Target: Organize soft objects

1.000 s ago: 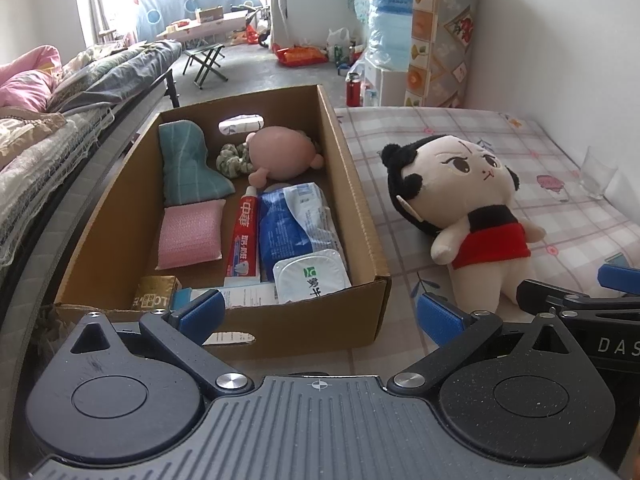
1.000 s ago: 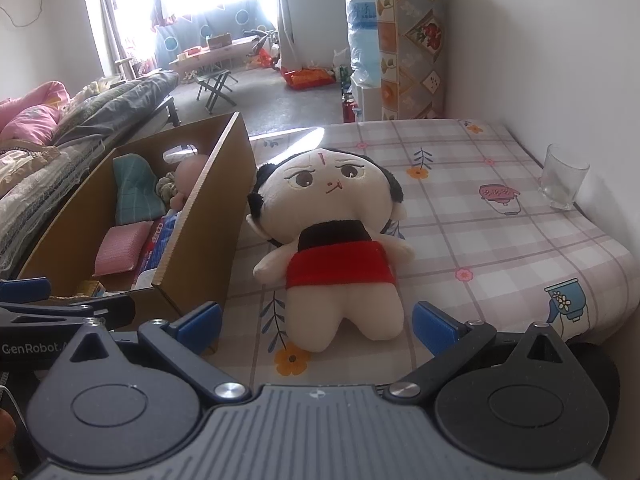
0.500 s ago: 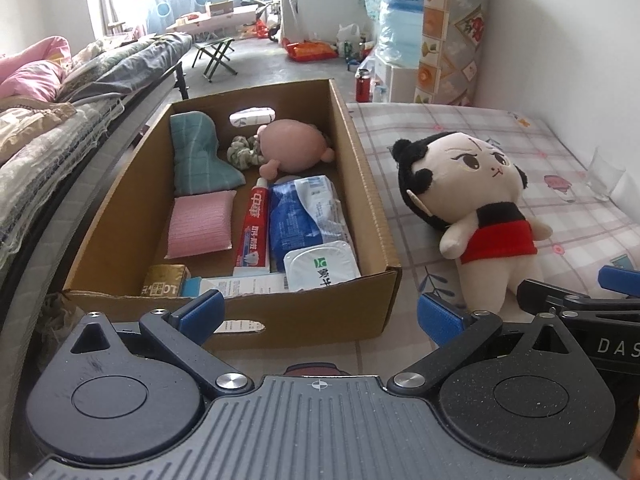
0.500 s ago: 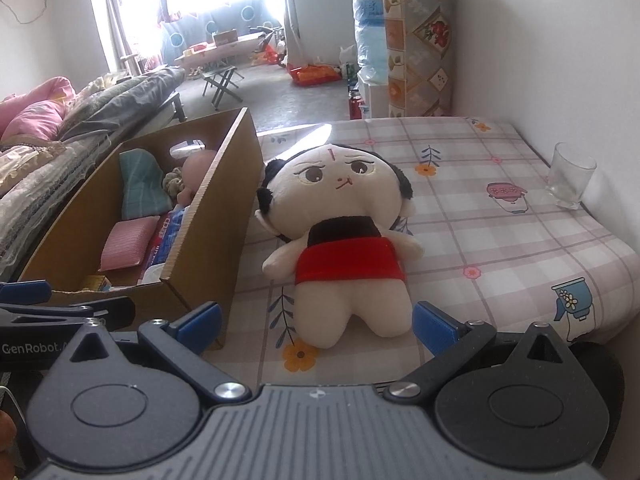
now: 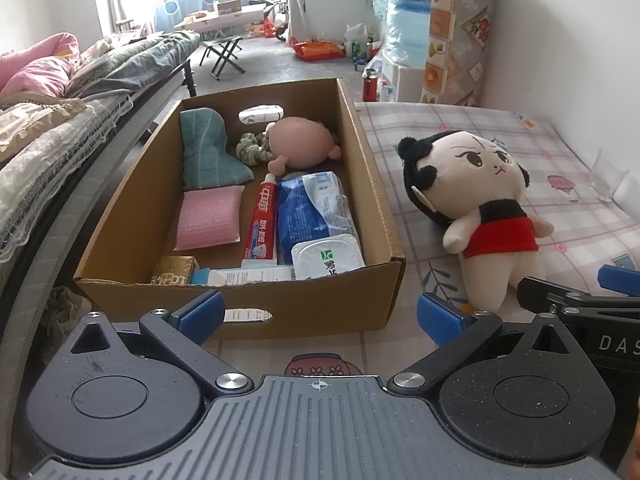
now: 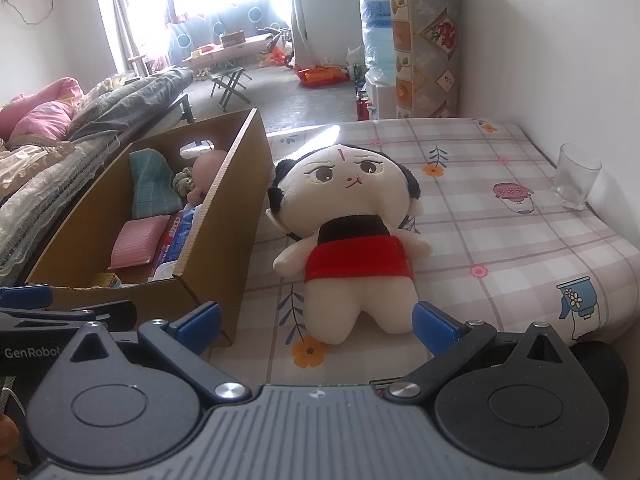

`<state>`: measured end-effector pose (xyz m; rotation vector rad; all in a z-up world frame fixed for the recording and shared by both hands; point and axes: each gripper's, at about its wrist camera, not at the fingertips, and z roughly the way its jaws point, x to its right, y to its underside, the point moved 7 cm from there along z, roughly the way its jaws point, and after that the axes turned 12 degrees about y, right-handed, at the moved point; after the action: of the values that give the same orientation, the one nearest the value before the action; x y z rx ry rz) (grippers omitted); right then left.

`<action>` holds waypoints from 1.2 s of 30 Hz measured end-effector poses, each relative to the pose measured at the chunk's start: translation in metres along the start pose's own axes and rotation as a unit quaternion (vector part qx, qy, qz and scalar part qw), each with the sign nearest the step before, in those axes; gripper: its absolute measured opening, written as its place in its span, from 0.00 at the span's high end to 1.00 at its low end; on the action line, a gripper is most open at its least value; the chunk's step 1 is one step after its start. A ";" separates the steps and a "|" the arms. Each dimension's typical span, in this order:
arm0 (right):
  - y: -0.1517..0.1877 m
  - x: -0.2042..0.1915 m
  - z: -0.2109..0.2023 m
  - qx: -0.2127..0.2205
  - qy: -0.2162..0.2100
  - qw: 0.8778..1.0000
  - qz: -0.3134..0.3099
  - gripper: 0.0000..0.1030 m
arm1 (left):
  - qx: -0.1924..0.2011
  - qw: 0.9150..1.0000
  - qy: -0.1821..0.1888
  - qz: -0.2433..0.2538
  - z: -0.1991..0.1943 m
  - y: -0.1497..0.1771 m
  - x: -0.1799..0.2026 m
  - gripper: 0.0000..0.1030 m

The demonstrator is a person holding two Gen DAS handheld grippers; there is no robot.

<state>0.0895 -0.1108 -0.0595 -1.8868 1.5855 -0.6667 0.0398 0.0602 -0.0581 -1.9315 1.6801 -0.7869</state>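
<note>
A plush doll (image 6: 352,236) with black hair and a red skirt lies face up on the checked tablecloth (image 6: 500,236), just right of a cardboard box (image 5: 384,216). The doll (image 5: 480,208) also shows in the left wrist view. Inside the box lie a pink plush (image 5: 300,142), a teal cloth (image 5: 208,152), a pink sponge pad (image 5: 208,220), a toothpaste tube (image 5: 262,220) and a blue wipes pack (image 5: 316,212). My right gripper (image 6: 316,320) stands open at the doll's feet. My left gripper (image 5: 320,316) is open before the box's near wall. Neither holds anything.
A clear glass (image 6: 576,176) stands near the wall at the table's right edge. A bed with heaped blankets (image 5: 48,120) runs along the left. A water jug (image 5: 408,20) and a patterned roll (image 5: 460,32) stand behind the table's far end.
Both grippers have risen and drawn back a little, so the box and doll sit lower and further off. Nothing was grasped; both stay open.
</note>
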 end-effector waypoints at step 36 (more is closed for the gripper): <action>0.003 0.006 0.000 -0.006 0.003 1.000 0.012 0.00 | -0.006 1.000 0.006 0.002 0.002 0.000 0.006 0.00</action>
<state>0.0889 -0.1174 -0.0617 -1.8731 1.6153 -0.6549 0.0418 0.0540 -0.0587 -1.9334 1.6994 -0.7905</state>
